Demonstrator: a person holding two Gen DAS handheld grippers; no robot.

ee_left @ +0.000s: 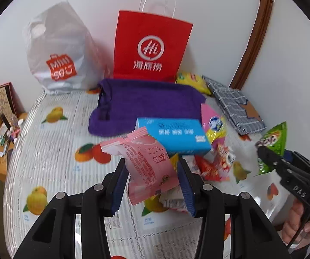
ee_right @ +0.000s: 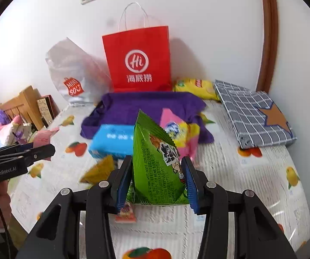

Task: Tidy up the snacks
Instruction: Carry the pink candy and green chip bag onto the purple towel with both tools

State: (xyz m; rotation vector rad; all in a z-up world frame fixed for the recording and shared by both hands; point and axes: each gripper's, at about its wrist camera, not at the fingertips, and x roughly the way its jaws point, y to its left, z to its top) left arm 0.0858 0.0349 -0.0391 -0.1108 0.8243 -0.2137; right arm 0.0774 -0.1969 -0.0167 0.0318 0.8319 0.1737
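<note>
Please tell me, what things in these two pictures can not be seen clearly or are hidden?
- Red paper bag: its inside is hidden by its own front, both views.
- Small snacks behind the pink packet in the left gripper: overlapped, blurred, left view.
- Blue box: its print is motion-blurred, right view.
- Wrapper under the green packet in the right gripper: mostly covered.

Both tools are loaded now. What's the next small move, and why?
Probably carry the pink packet in the left tool forward toward the purple bag. Both tools already grip snacks, the right tool holding the green packet, and that bag lies nearest.
</note>
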